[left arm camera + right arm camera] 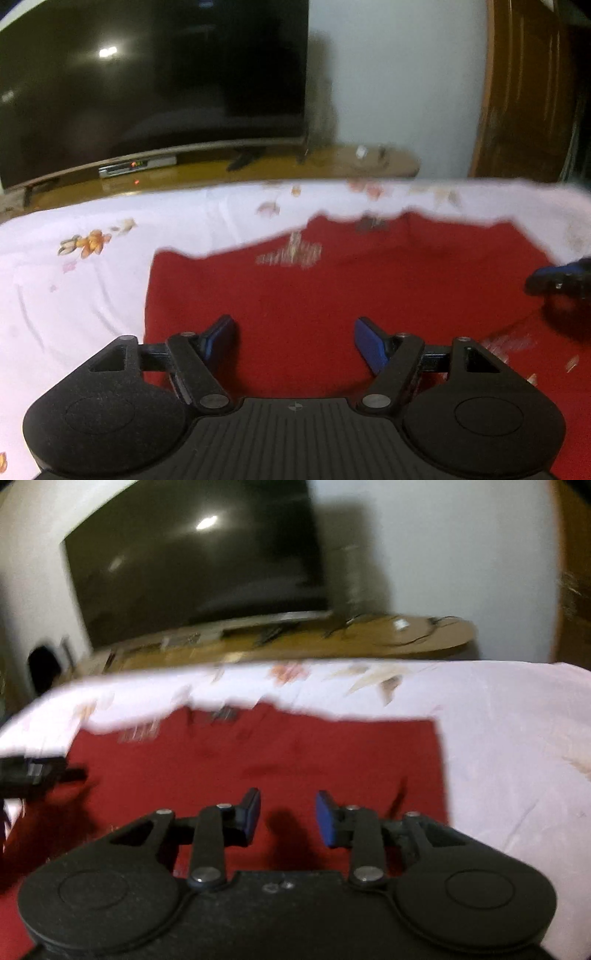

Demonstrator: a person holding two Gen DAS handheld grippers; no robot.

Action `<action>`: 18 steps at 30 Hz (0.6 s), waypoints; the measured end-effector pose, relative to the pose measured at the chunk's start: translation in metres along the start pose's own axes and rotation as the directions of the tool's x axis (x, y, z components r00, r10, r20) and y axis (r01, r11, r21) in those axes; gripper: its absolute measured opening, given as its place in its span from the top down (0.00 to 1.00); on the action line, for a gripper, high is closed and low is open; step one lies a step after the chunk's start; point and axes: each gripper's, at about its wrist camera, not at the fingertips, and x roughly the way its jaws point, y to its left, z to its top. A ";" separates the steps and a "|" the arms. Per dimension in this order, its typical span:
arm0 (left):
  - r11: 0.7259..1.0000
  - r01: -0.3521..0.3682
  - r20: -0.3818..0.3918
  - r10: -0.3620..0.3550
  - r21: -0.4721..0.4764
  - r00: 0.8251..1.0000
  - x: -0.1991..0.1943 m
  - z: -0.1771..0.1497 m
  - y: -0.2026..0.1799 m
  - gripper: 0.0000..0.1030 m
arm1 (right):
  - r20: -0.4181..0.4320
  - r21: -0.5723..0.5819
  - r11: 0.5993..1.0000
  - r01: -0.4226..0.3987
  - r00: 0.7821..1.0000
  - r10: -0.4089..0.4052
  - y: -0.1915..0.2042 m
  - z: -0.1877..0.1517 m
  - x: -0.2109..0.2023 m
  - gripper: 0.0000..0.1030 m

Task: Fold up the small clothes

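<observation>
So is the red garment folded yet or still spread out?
Spread: the red garment lies flat on the floral sheet, side edges showing, nothing doubled over.

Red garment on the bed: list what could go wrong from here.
1. Both tools, left and right, stand open over the red garment gripping nothing; closing mid-panel would bunch it.
2. A deep pinch may also catch the floral sheet beneath.
3. Both views are blurred; edges are hard to target.

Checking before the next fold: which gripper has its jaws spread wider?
The left gripper: its blue pads stand far apart over the red garment; the right gripper shows a narrower gap.
</observation>
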 end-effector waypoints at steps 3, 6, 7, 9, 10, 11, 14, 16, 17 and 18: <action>0.998 -0.033 -0.025 0.031 -0.044 0.999 0.004 -0.001 0.007 0.15 | -0.004 -0.023 0.998 0.054 0.999 -0.054 -0.005 -0.014 0.006 0.73; 0.995 -0.062 -0.029 0.060 -0.072 0.998 0.000 -0.003 0.019 0.15 | 0.007 0.033 0.994 0.103 0.995 -0.103 -0.021 -0.014 0.000 0.75; 0.994 -0.074 -0.023 0.072 -0.076 0.997 -0.006 -0.005 0.022 0.15 | 0.005 0.040 0.993 0.112 0.994 -0.112 -0.026 -0.015 -0.001 0.75; 0.989 -0.118 -0.015 0.117 -0.088 0.993 -0.022 -0.010 0.030 0.15 | -0.010 0.056 0.994 0.096 0.995 -0.095 -0.033 -0.014 -0.006 0.75; 0.985 -0.137 -0.009 0.137 -0.106 0.991 -0.035 -0.016 0.035 0.15 | -0.011 0.065 0.993 0.096 0.995 -0.095 -0.036 -0.011 -0.014 0.69; 0.981 -0.146 -0.003 0.147 -0.124 0.989 -0.046 -0.023 0.040 0.15 | 0.011 0.076 0.992 0.104 0.994 -0.105 -0.039 -0.009 -0.023 0.66; 0.966 -0.193 -0.036 0.189 -0.171 0.981 -0.078 -0.048 0.054 0.15 | 0.045 0.135 0.989 0.056 0.997 -0.063 -0.055 -0.012 -0.043 0.67; 0.954 -0.212 -0.060 0.204 -0.210 0.977 -0.102 -0.067 0.057 0.15 | 0.046 0.155 0.988 0.029 0.998 -0.036 -0.062 -0.024 -0.055 0.66; 0.950 -0.207 -0.068 0.196 -0.236 0.978 -0.113 -0.076 0.058 0.15 | 0.038 0.160 0.987 0.019 0.999 -0.026 -0.065 -0.030 -0.059 0.66; 0.946 -0.195 -0.077 0.181 -0.259 0.980 -0.119 -0.083 0.059 0.15 | 0.029 0.169 0.986 0.010 0.999 -0.015 -0.067 -0.036 -0.065 0.66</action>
